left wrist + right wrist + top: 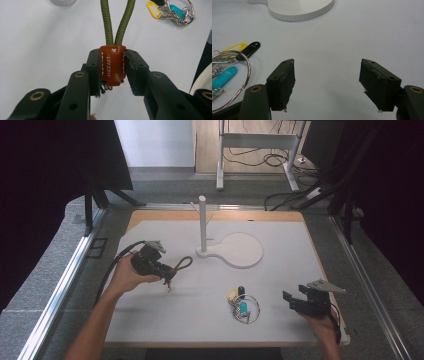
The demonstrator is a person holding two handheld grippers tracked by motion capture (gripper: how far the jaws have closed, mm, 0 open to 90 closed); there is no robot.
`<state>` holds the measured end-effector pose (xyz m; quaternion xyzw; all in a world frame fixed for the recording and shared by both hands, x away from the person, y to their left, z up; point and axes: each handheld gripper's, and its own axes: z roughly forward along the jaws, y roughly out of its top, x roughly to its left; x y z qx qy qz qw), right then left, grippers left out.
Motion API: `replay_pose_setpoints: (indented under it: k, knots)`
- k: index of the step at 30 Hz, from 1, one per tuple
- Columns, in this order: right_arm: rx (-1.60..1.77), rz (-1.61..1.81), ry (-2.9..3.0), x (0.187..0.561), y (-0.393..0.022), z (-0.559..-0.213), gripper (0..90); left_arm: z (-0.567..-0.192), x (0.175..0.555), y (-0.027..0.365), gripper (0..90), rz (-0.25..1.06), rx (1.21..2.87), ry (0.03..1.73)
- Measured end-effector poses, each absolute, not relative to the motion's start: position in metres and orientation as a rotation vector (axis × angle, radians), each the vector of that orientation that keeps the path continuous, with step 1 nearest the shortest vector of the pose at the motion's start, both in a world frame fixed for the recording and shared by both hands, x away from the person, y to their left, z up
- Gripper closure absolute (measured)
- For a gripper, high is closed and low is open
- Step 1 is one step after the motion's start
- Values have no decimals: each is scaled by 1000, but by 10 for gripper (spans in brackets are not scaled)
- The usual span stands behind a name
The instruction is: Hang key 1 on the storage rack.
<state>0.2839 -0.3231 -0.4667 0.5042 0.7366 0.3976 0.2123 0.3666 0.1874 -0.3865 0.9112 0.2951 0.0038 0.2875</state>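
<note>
High view: my right gripper (298, 301) sits nearest, jaws spread wide, beside the metal key ring with coloured tags (243, 308). Left gripper view: my left gripper (112, 72) clamps the brown leather tab (112, 65) of an olive-green rope loop (117, 22), above the white tabletop (37, 45).

Glossy leather tab (112, 65), woven cord (108, 22)
</note>
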Motion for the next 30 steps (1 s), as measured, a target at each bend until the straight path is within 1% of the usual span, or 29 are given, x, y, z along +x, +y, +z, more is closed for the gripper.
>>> replay_pose_setpoints:
  k: [6,16,30]
  knots:
    - [1399,1098,2050,284,-323,-467,289,-380,374,187,671,26,2452,798]
    - [1401,1097,2056,285,-323,-468,289,-358,390,191,671,46,2453,806]
    - [1407,1091,2055,285,-323,-470,290,-337,412,198,671,45,2411,834]
